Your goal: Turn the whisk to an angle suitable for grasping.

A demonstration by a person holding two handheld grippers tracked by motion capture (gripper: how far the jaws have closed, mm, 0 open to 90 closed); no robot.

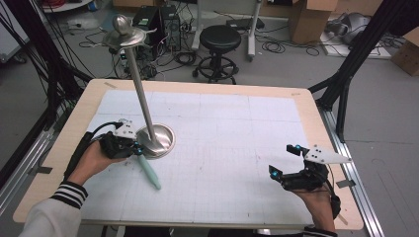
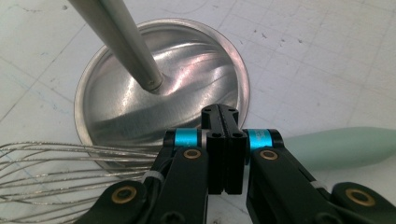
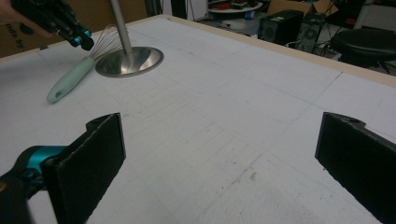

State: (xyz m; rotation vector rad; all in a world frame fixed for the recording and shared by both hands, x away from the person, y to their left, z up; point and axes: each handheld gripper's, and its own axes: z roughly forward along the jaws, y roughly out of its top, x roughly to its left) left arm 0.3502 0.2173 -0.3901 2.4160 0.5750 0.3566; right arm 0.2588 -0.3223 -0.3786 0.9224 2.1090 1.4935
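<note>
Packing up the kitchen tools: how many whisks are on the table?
1. The whisk lies beside the metal stand's base, at the left gripper, whose jaws are shut at its neck. Nothing hides another.

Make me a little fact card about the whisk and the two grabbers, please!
whisk: lies on the table, wires against the metal stand
handle: mint green
left gripper: jaws shut at the whisk's neck, where wires meet handle
right gripper: jaws wide open, nothing between them
stand: round base, tall pole, small dish on top
</note>
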